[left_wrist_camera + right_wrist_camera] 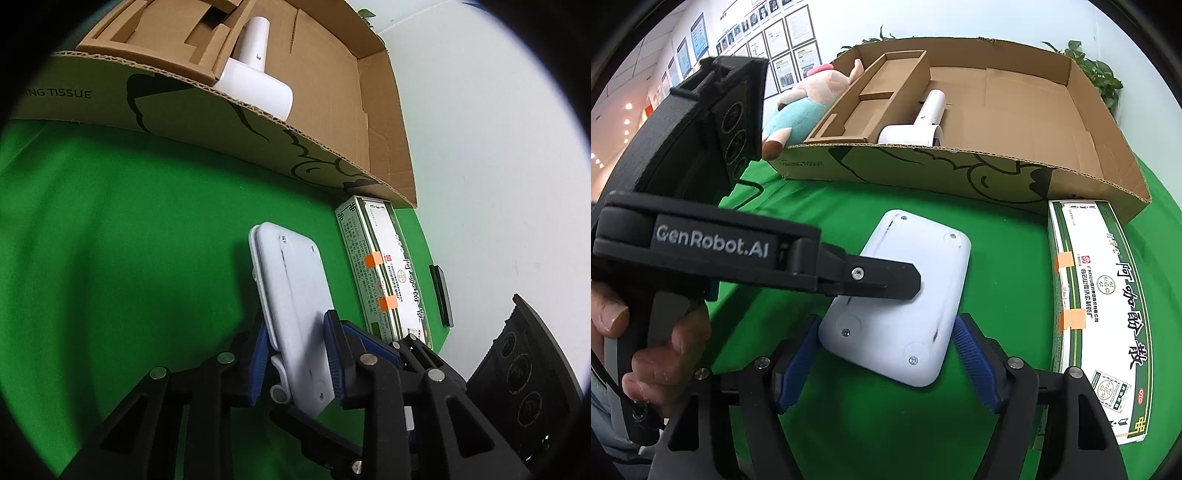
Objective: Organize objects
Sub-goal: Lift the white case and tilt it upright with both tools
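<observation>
Left gripper [295,354]: jaws narrowed onto the white flat device [291,295], blue pads pressing its two faces, so the device stands on edge, tilted up off the green desk [110,240].

Right gripper [886,354]: jaws fairly wide, straddling the near end of the same device [905,295]. The left pad looks to touch its corner; the right pad stands just clear of the edge. Cannot tell whether it grips.

From the right wrist view the left gripper's black finger [879,280] lies across the device's screwed underside, and a hand [653,354] holds that gripper's handle.

The device sits in front of the open cardboard box [960,170]. Inside the box: a cardboard insert [871,107] and a white handheld appliance [923,122]. A plush toy [801,107] leans at the box's left end. A green-and-white carton [1097,306] lies on the desk right of the device, near the box's corner.
</observation>
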